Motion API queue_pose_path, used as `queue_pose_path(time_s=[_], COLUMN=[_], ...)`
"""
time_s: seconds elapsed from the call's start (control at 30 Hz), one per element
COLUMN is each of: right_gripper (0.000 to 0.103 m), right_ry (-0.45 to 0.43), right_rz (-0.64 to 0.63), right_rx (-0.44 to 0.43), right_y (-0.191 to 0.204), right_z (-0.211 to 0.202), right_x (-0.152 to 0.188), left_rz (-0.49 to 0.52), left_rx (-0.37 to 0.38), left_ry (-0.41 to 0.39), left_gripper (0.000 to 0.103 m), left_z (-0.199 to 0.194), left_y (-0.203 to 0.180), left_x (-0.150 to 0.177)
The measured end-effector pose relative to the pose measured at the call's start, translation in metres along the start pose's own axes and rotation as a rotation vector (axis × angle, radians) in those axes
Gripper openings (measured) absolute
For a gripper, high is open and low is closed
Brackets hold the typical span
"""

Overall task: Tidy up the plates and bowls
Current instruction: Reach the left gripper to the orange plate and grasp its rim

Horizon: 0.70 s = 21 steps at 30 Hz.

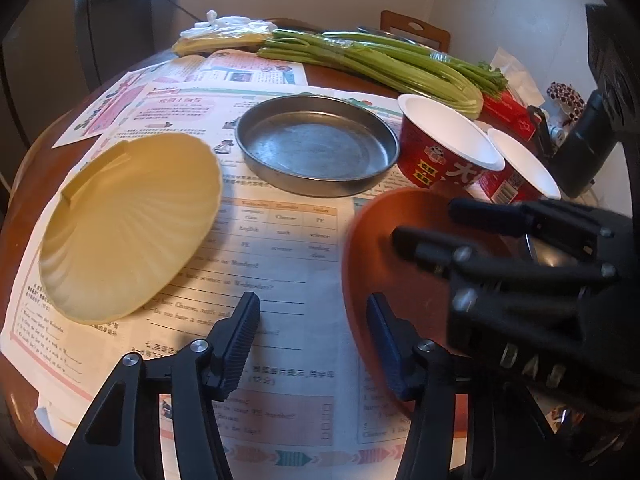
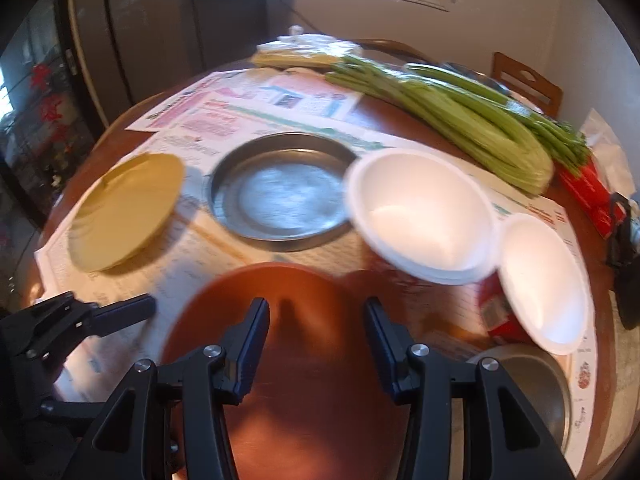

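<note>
A yellow ribbed plate point(image 1: 128, 224) lies tilted at the left; it also shows in the right wrist view point(image 2: 128, 208). A round metal pan point(image 1: 316, 144) sits mid-table point(image 2: 280, 192). Two red paper bowls with white insides point(image 1: 448, 140) point(image 1: 520, 168) stand at the right point(image 2: 424, 212) point(image 2: 544, 284). An orange plate point(image 1: 384, 248) lies in front point(image 2: 288, 340). My left gripper point(image 1: 312, 336) is open and empty above the papers, its right finger at the orange plate's edge. My right gripper point(image 2: 316, 340) is open, hovering over the orange plate.
Printed paper sheets point(image 1: 272, 264) cover the round wooden table point(image 1: 36, 184). Celery stalks point(image 1: 384, 64), a bagged yellow item point(image 1: 224, 38) and a red box point(image 1: 508, 112) lie at the back. Another metal dish point(image 2: 532, 380) sits at the near right. A chair point(image 2: 528, 84) stands behind.
</note>
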State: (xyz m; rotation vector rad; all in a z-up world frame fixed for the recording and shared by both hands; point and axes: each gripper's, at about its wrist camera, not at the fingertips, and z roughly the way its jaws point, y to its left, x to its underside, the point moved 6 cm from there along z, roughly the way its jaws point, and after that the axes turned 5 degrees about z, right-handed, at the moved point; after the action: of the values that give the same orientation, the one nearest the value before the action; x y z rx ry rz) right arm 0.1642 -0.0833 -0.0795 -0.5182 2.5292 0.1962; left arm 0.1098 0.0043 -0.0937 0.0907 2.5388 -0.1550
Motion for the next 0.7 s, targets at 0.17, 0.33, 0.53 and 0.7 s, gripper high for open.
queue_pose_path(time_s=[0.17,0.33,0.53,0.7], right_gripper=[0.049,0.049,0.049,0.049], right_ry=[-0.03,-0.029,0.009,0.021], right_rz=[-0.013,0.041,0.05,0.004], right_rx=[0.01,0.084,0.074,0.039], right_y=[0.008,-0.02,-0.025,-0.003], right_z=[-0.01,-0.014,-0.008,-0.001], right_x=[0.0,-0.003,0.004,0.006], left_rz=[0.013,0.02,-0.012,-0.055], left_rx=[-0.012,-0.022,-0.058,-0.072], left_ry=[0.0,0.003,0.015,0.02], left_gripper=[0.049,0.049,0.049,0.049], left_z=[0.0,0.002,-0.005,-0.012], left_y=[0.002,0.004,0.021,0.042], left_x=[-0.003,-0.002,0.003,0.011])
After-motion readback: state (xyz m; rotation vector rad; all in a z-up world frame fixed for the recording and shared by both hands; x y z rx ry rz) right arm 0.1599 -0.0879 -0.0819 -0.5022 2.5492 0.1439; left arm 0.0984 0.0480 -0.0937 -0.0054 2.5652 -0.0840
